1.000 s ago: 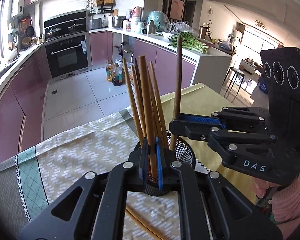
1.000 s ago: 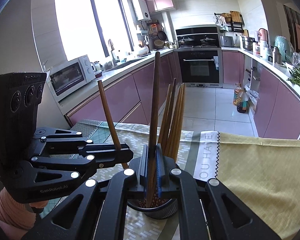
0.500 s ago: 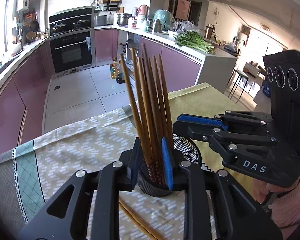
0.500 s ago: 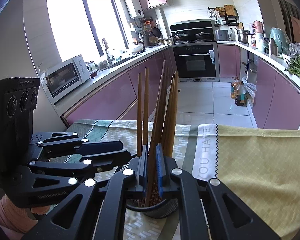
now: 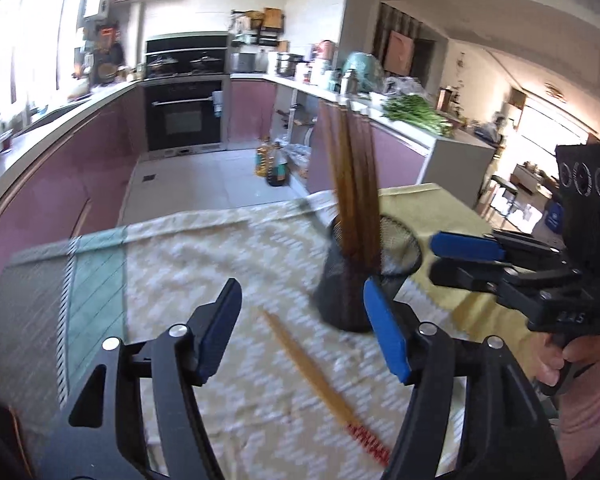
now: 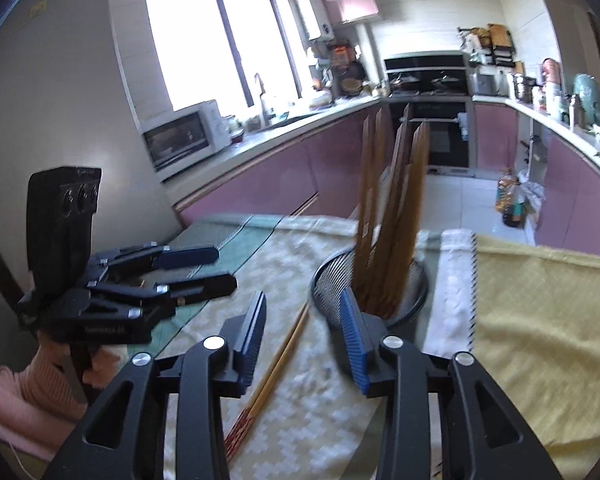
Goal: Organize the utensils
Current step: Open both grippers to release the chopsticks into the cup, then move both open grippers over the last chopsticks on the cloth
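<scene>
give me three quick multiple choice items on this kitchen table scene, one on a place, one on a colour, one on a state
1. Where do the loose chopsticks lie?
A. on the tablecloth beside the mesh holder
B. inside the microwave
C. on the floor

2. What colour are the gripper pads?
A. red
B. blue
C. white

3. How do the chopsticks in the holder stand?
A. flat
B. scattered
C. upright, bunched

Answers:
1 A, the pair rests on the cloth next to the holder.
2 B, both wrist views show blue pads.
3 C, they rise together from the holder.

Sunlit kitchen: pink cabinets (image 6: pixel 284 184), black built-in oven (image 5: pixel 184 118), bright window (image 6: pixel 216 40), pale tiled floor (image 5: pixel 204 184).
</scene>
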Demonstrator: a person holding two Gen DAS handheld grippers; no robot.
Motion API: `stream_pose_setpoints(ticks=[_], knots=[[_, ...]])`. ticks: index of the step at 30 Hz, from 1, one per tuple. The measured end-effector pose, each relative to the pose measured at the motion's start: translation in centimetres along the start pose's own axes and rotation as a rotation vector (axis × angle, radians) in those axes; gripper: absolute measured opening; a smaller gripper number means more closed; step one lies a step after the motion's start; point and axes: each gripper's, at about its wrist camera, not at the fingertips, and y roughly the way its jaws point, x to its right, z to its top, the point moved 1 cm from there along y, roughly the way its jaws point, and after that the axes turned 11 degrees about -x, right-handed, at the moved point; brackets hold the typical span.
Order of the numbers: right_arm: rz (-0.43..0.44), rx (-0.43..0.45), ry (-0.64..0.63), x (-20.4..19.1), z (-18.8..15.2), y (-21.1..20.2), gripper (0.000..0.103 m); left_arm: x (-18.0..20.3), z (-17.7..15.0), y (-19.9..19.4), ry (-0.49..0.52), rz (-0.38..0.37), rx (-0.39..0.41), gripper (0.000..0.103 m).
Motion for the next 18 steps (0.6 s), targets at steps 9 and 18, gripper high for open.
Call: stream_pose_setpoints(ticks=[9, 18], knots=[[0.029, -0.154, 0.004, -1.7, -3.5, 4.5, 0.04, -1.7, -4.4, 0.6, -0.065, 0.056, -0.053, 0.073], [0.006, -0.226, 0.008, -3.1, -5.7, 6.7, 0.04, -1.4, -7.3, 2.0, -0.084, 0.068, -0.114, 0.073]])
